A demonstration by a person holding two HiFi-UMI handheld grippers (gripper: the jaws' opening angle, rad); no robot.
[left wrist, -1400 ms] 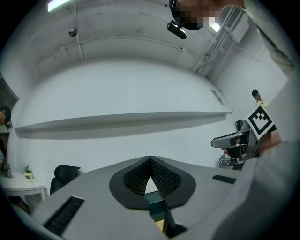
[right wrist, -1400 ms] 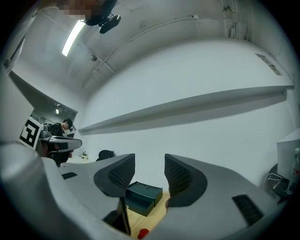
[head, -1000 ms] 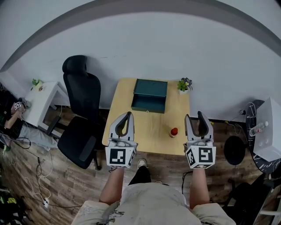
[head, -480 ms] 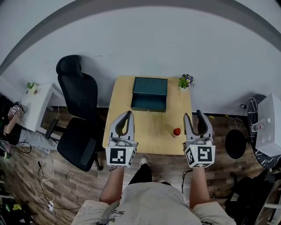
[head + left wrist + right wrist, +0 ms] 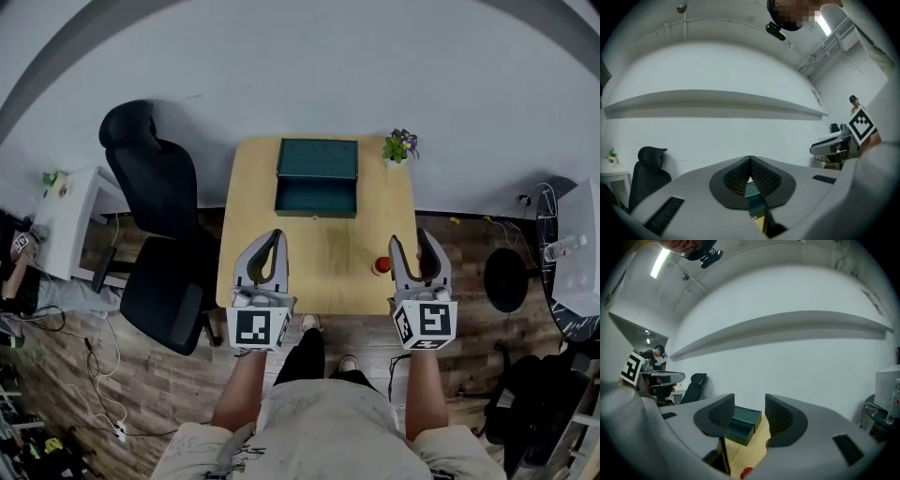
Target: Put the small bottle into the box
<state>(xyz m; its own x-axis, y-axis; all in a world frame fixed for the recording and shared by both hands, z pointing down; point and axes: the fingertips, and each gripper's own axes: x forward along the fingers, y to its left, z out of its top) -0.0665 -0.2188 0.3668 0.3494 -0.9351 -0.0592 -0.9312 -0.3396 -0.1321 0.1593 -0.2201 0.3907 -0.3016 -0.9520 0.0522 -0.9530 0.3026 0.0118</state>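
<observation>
i see a light wooden table [image 5: 319,255] with three things resting directly on its top. a dark teal box [image 5: 317,161] sits at the far edge near the middle, open. a small potted plant [image 5: 399,148] stands at the far right corner, near the box but not touching it. a small bottle [image 5: 382,265] with a red top stands upright near the front right, well apart from the box, with bare wood between them.

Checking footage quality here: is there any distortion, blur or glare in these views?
Head view: heavy fisheye, straight lines bow, table sharp. Left gripper view: dark round corners, mosaic patch at top, bright ceiling light. Right gripper view: same dark corners, bowed ledge, box in focus.
</observation>
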